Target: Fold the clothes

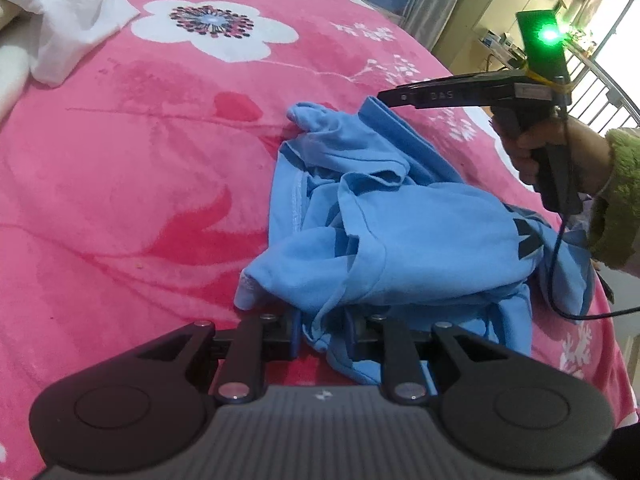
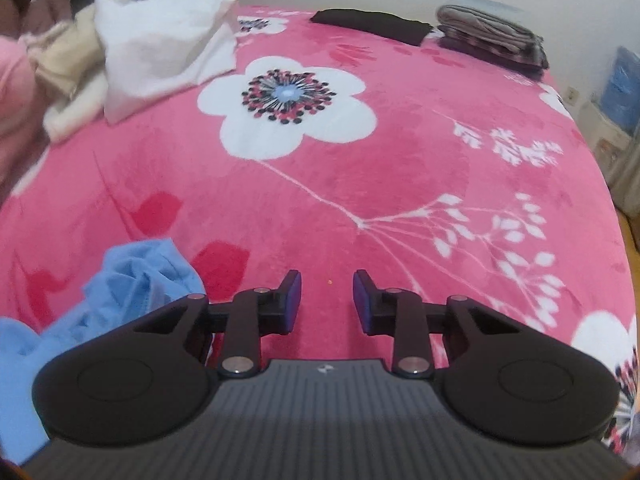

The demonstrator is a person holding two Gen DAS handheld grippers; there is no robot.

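A crumpled blue T-shirt (image 1: 400, 232) with a black print lies on the pink flowered blanket (image 1: 140, 160). My left gripper (image 1: 324, 336) sits at its near edge. A fold of the blue cloth lies between the jaws, which stand somewhat apart and do not clearly pinch it. In the left wrist view my right gripper (image 1: 386, 96) hovers over the shirt's far right side, held by a hand (image 1: 560, 148) in a green sleeve. In the right wrist view the right gripper (image 2: 326, 300) is open over bare blanket with nothing between its pads, and the shirt (image 2: 132, 276) lies to its left.
A loose white garment (image 2: 168, 48) and cream clothes lie at the bed's far left. A folded black piece (image 2: 372, 24) and a folded grey striped pile (image 2: 488, 36) sit along the far edge. A black cable (image 1: 560, 280) hangs from the right gripper across the shirt.
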